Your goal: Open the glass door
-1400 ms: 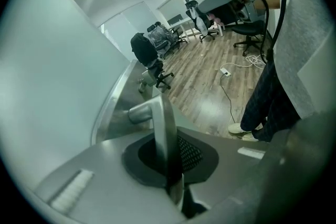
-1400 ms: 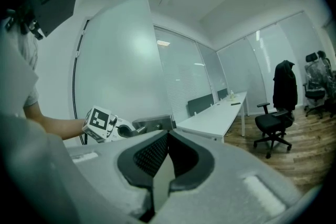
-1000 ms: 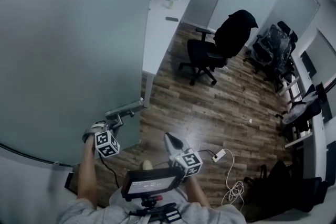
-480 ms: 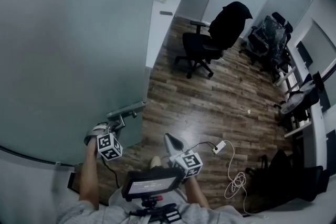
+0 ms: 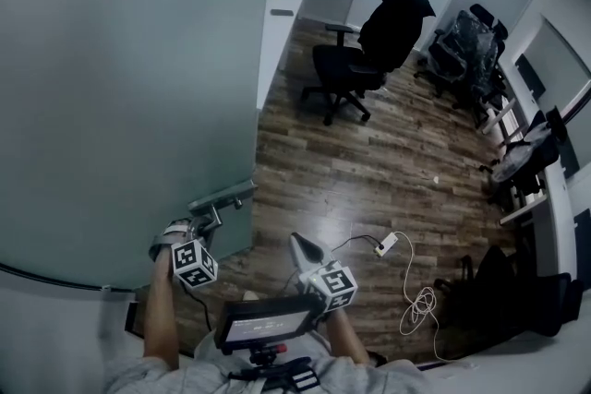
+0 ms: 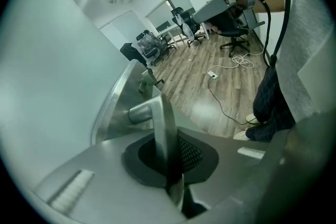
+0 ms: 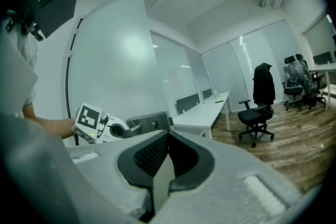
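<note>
The left gripper [image 6: 169, 157] had its jaws clamped tight on the metal lever handle [image 6: 159, 123], which ran up between the pads. That handle sat at the right edge of the glass door [image 5: 120, 88], a frosted panel filling the whole left side of the scene from near to far. The right gripper [image 7: 167, 157] was just to the right of the left one, clear of the door, with its jaws pressed together and nothing between them. Beyond both grippers lay a wood floor [image 5: 388, 161]. A white power strip [image 5: 386, 244] lay on it near the right gripper, its cable [image 5: 420, 302] coiled further right. Farther off, a white desk [image 5: 277, 23] ran along the door's far edge. A black office chair [image 5: 343, 74] with a dark jacket [image 5: 395, 14] over its back stood to the desk's right.
</note>
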`<state>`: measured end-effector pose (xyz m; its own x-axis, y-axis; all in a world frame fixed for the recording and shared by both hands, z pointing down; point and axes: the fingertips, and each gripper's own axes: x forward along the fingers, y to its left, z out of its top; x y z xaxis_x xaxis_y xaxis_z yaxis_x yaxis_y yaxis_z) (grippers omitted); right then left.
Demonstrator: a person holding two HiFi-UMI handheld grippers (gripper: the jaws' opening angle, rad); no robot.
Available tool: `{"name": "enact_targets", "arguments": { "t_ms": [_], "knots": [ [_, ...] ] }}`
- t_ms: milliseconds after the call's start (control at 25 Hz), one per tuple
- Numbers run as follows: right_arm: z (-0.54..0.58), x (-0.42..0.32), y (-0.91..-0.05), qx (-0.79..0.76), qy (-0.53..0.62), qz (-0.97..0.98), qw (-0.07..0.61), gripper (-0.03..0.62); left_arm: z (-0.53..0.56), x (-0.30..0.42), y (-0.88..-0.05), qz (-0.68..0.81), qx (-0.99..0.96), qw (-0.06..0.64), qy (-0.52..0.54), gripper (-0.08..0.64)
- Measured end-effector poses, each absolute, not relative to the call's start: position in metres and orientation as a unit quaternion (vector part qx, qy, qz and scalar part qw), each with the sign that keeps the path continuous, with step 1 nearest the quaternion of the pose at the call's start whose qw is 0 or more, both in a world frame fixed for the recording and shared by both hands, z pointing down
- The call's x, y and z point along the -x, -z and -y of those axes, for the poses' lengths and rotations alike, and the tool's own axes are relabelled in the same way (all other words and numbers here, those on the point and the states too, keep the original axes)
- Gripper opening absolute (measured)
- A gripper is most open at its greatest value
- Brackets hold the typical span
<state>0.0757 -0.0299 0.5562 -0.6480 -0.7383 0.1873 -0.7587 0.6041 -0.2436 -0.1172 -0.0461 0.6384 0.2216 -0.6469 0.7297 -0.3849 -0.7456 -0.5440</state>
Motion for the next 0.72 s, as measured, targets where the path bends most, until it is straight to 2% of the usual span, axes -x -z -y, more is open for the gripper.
{"name": "enact_targets", "arguments": {
  "t_ms": [720],
  "knots": [
    [-0.012,-0.115,-0.555,-0.439,-0.156,0.884,0.028,0.002,0.0,0.097,-0.641,-0.307,0.783,0.143,0.522,0.005]
  ]
}}
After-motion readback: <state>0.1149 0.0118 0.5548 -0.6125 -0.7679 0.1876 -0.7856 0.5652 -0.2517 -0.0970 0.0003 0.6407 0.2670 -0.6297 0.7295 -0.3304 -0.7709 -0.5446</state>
